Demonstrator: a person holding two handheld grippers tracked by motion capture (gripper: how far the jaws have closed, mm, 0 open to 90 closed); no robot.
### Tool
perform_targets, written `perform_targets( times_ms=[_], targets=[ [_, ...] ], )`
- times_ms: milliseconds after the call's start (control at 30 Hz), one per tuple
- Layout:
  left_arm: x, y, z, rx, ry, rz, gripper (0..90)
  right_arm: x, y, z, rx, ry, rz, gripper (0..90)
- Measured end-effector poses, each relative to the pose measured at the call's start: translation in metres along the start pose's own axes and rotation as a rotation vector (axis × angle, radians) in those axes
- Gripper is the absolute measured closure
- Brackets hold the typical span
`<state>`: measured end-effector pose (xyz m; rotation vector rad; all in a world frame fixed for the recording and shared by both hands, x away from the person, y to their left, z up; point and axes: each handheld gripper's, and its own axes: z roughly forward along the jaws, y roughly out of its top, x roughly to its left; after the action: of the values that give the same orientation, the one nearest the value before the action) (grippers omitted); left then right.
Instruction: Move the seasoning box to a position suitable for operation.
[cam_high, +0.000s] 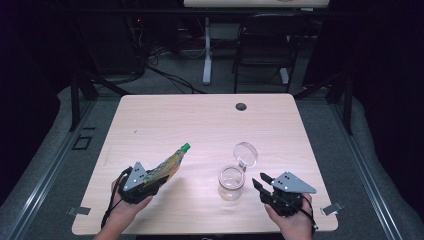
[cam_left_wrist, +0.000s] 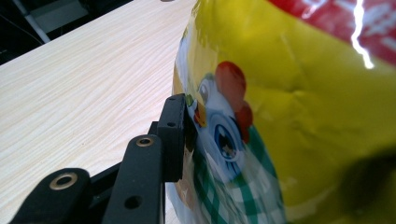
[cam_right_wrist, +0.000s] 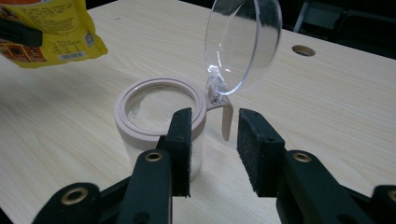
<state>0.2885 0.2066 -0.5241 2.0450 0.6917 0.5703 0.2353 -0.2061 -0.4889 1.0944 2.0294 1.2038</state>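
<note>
High view: left tongs (cam_high: 152, 179) pinch the yellow pouch (cam_high: 170, 162); right tongs (cam_high: 260, 182) stand spread, empty, beside the jar (cam_high: 231, 182).

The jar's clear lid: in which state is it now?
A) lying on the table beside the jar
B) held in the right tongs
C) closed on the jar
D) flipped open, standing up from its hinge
D: the clear lid stands upright on its hinge above the open jar.

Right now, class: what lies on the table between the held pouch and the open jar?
Nothing: in the high view, bare table separates the pouch from the jar.
</note>
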Motion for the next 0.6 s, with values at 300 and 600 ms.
perform_targets(
  times_ms=[300,600],
  targets=[
    [-0.005,0.002,0.001,0.013,0.003,0.027,64.5,0.006,0.001,0.002,0.01,0.012,-0.026,68.2],
    [-0.011,0.006,0.004,0.033,0.021,0.071,64.5,0.014,0.008,0.004,-0.019,0.025,-0.058,68.3]
  ],
)
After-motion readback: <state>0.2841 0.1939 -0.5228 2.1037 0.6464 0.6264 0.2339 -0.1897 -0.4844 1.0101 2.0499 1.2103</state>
